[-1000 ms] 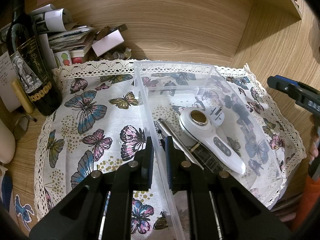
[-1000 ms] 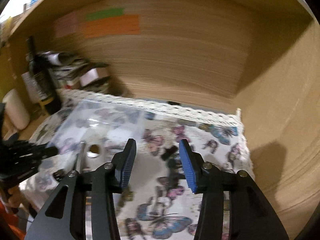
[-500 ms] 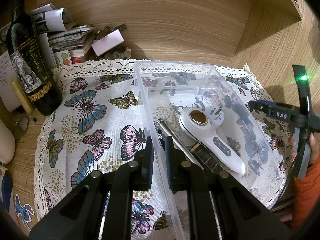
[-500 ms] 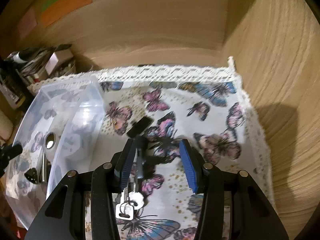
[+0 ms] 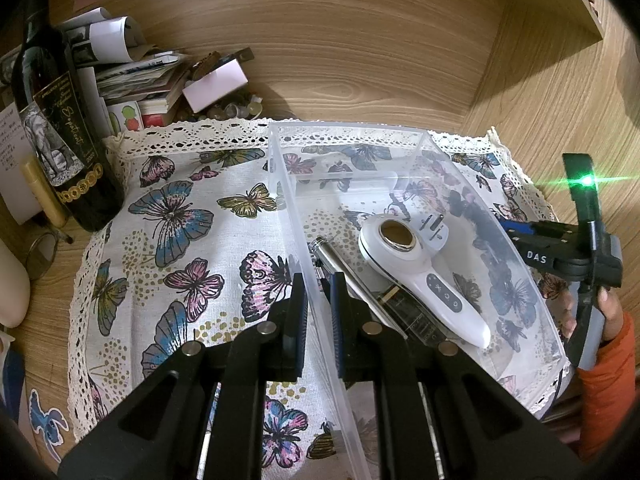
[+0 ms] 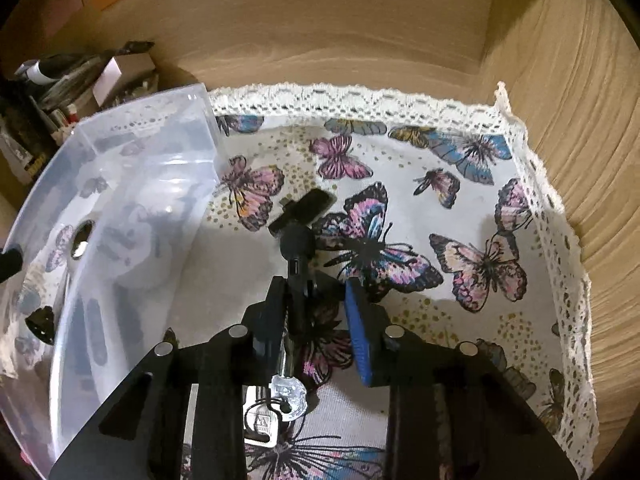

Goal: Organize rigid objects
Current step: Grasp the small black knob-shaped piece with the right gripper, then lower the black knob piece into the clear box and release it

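Key bunch (image 6: 294, 264) — long axis along right gripper (image 6: 316, 320)

Warm indoor light filled the left wrist view, sharp from the fingers outward, with a green lamp (image 5: 587, 180) flaring into a starburst to the right of the fingers. Glare streaked the clear plastic bin (image 5: 404, 178) ahead of them. The right wrist view was dimmer and slightly soft, the wooden wall (image 6: 320, 32) beyond the fingers smeared, a shadow pooling on the butterfly cloth (image 6: 472, 208) just ahead. Fisheye bending and black vignetting ringed both frames.
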A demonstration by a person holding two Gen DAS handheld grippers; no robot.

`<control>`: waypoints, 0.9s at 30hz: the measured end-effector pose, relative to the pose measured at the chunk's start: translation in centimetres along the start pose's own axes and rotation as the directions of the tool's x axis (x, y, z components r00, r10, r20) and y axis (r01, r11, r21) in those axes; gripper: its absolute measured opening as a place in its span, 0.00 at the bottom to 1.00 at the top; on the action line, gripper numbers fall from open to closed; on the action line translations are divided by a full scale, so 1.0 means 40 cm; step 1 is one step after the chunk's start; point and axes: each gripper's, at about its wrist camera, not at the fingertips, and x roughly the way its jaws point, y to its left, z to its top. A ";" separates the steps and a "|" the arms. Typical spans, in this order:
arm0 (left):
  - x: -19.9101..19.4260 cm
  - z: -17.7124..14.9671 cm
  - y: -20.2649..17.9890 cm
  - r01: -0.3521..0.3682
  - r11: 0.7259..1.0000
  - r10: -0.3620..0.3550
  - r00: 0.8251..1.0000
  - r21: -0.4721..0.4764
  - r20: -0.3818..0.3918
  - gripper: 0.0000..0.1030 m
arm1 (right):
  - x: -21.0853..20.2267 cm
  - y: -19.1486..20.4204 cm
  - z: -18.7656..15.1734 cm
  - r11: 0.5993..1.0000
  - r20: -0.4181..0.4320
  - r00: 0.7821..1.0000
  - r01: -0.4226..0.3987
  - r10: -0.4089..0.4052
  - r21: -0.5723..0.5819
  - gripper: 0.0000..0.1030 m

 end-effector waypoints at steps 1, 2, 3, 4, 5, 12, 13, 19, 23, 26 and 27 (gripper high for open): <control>0.000 0.000 0.000 0.000 1.000 0.000 1.000 0.000 0.000 0.10 | -0.010 0.000 0.001 1.000 0.011 1.000 0.004 -0.004 -0.005 0.26; 0.000 0.000 0.000 0.001 1.000 -0.001 1.000 -0.001 0.000 0.10 | -0.022 0.001 0.002 1.000 0.023 1.000 0.007 -0.007 -0.007 0.26; 0.000 0.000 0.000 0.000 1.000 0.000 1.000 0.000 0.000 0.10 | -0.033 0.001 0.003 1.000 0.033 0.999 0.008 -0.008 -0.008 0.26; 0.000 0.000 0.000 0.000 1.000 0.000 1.000 0.000 0.000 0.10 | -0.046 0.002 0.005 1.000 0.045 0.999 0.006 -0.006 -0.008 0.26; 0.000 0.000 0.000 0.000 1.000 0.000 1.000 0.000 0.000 0.10 | -0.057 0.001 0.006 1.000 0.054 0.999 0.005 -0.004 -0.009 0.26; 0.000 0.000 0.000 0.000 1.000 0.000 1.000 0.001 0.000 0.10 | -0.154 0.029 0.027 0.999 0.148 0.989 -0.013 0.018 -0.035 0.26; 0.000 -0.001 0.000 0.000 1.000 0.000 1.000 0.001 0.000 0.10 | -0.171 0.034 0.029 0.999 0.164 0.986 -0.018 0.025 -0.041 0.26; 0.000 -0.001 0.000 -0.001 1.000 0.001 1.000 0.002 -0.001 0.10 | -0.226 0.111 0.060 0.994 0.238 0.969 -0.049 0.072 -0.100 0.26; -0.001 0.000 0.000 0.000 1.000 0.000 1.000 0.001 0.000 0.10 | -0.245 0.162 0.054 0.985 0.252 0.961 -0.072 0.110 -0.154 0.26; -0.001 0.000 0.000 0.000 1.000 0.000 1.000 0.001 0.000 0.10 | -0.244 0.206 0.045 0.975 0.242 0.960 -0.091 0.140 -0.203 0.26; 0.000 -0.001 0.000 0.000 1.000 0.000 1.000 0.001 0.000 0.10 | -0.242 0.218 0.041 0.972 0.237 0.960 -0.095 0.146 -0.216 0.26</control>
